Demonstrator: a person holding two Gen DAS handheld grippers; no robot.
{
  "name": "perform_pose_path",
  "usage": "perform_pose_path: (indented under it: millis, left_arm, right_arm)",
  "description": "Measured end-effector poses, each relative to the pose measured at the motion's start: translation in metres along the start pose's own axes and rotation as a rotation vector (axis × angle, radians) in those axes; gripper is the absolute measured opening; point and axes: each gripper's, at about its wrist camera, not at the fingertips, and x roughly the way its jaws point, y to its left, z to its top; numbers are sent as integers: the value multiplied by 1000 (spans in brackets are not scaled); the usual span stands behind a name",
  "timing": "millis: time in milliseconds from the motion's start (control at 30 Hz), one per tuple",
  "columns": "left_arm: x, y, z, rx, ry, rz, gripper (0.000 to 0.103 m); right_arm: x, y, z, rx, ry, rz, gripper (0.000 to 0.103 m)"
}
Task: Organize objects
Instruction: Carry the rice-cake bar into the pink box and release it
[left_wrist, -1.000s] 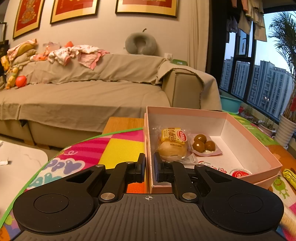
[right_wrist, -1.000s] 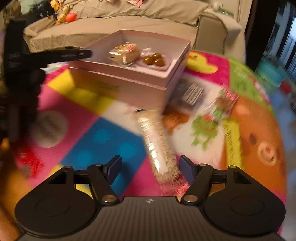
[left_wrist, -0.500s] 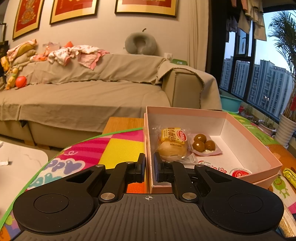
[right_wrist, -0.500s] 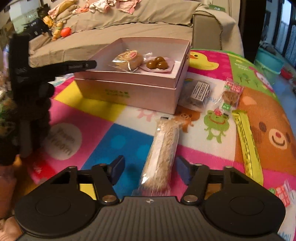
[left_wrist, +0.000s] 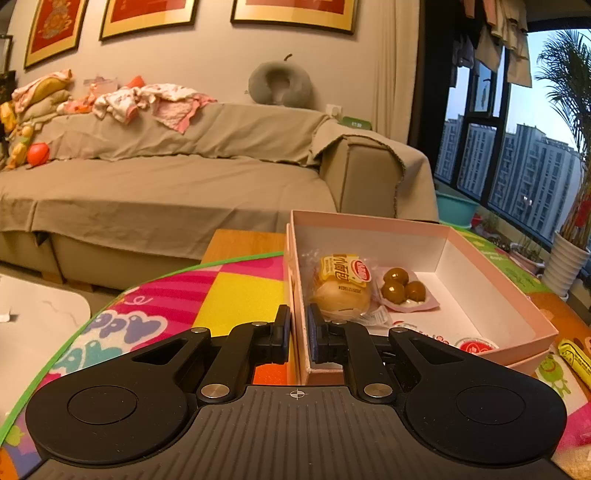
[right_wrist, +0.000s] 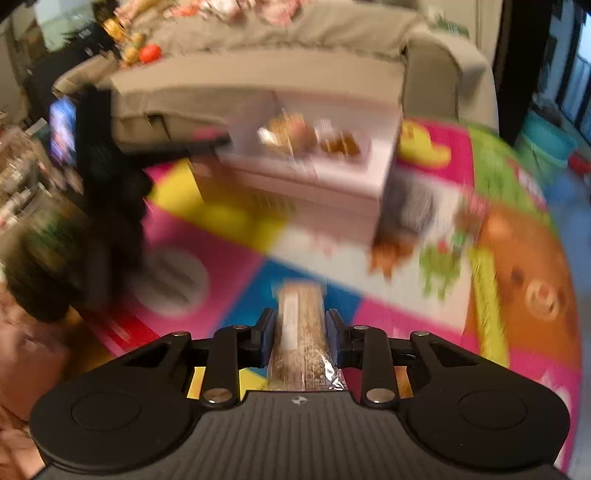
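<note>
In the left wrist view, the left gripper (left_wrist: 298, 334) is pinching the near-left wall of the pink box (left_wrist: 498, 273), holding it steady on the play mat (left_wrist: 236, 295). Inside the box are lying a wrapped bun (left_wrist: 341, 290) with a yellow and red label I cannot read, and a pack of brown balls (left_wrist: 402, 290).

In the blurry right wrist view, the right gripper (right_wrist: 300, 334) has just been closing and is squeezing a long snack bar (right_wrist: 301, 328) over the mat's near edge. Next, I think, it is going into the box.

Contents: one pink box (left_wrist: 491, 258), one wrapped bun (left_wrist: 341, 291), three brown balls (left_wrist: 400, 286), one long snack bar (right_wrist: 301, 332), two grippers.
</note>
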Motion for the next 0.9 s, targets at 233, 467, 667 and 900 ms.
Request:
perform_pose_path:
  millis: [233,467,667,900]
  left_arm:
    - [0,0,0,0,-1,0,12]
    - [0,0,0,1,2,-2,12]
    - [0,0,0,5,0,1,12]
    - [1,0,-1,8,-3,3,12]
  right_arm:
    - [-56,19,74,-94,-249,4,13]
    - [-20,27,46,-152,-37,-12,24]
    - [21,11,-18,2,263,65,31]
    - [27,23,-29,-17,242,112,30]
